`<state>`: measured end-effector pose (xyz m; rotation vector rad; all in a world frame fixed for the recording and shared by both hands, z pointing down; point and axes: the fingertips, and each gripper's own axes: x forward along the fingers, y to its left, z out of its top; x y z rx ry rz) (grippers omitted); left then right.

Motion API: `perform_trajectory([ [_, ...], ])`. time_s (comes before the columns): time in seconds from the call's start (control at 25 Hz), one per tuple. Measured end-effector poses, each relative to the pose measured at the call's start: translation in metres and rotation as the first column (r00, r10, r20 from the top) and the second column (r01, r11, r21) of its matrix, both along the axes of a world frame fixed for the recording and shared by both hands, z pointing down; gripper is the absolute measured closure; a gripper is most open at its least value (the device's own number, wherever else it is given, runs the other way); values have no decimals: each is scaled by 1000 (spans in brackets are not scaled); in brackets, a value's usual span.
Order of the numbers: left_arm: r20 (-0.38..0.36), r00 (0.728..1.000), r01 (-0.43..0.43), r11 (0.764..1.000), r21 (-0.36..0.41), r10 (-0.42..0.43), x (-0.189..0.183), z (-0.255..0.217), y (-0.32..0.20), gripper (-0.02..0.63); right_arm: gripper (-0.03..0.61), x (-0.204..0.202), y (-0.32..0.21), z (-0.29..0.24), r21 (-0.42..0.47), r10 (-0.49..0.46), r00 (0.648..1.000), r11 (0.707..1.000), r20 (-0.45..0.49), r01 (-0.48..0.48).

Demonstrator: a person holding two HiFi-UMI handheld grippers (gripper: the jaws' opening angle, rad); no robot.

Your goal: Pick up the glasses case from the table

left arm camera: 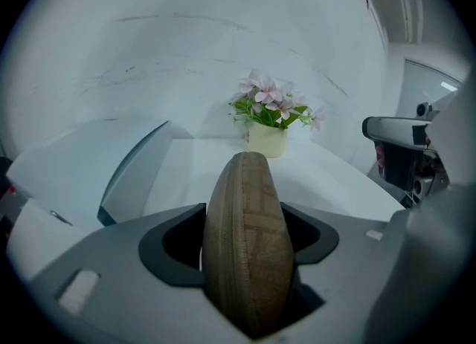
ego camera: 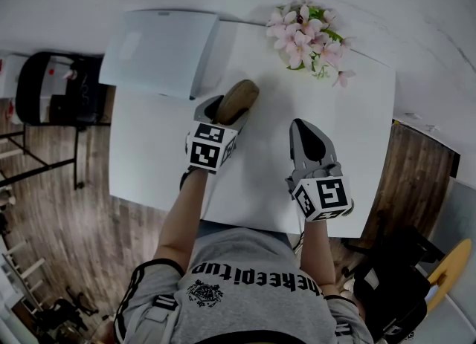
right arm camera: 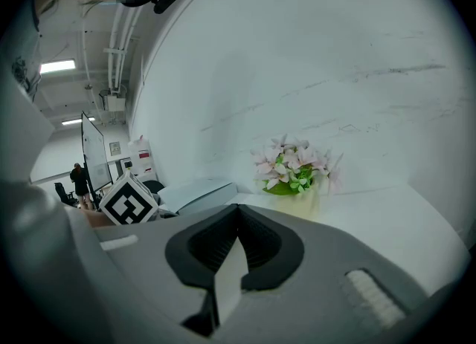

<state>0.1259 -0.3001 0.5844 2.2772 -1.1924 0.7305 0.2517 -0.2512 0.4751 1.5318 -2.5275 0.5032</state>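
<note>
Toward the far edge of the bench (ego camera: 357,112), the brown glasses case (ego camera: 238,101) stood on its edge between the jaws of the left hand-held gripper (ego camera: 229,116), which pressed on both its sides. The right hand-held gripper (ego camera: 305,128) hung nearer the front edge, jaws pinched together with nothing in them.

glasses case (left arm camera: 249,246) brown woven | table (ego camera: 335,112) white | flowers (ego camera: 305,38) pink

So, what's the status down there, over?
Left gripper closed on the glasses case, case on edge between the jaws. Right gripper shut, empty, over the table. Nothing blocking; flowers stand well clear.
</note>
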Motion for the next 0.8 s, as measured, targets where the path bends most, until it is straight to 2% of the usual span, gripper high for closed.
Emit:
perform_trajectory([
  [0.4, -60, 997, 49, 998, 25, -48, -3, -21, 5, 314, 577, 0, 7, -7, 17, 19, 1000, 1000, -10, -19],
  [0.8, -147, 988, 63, 993, 100, -48, -16, -68, 22, 316, 577, -12, 17, -19, 51, 37, 999, 998, -16, -36],
])
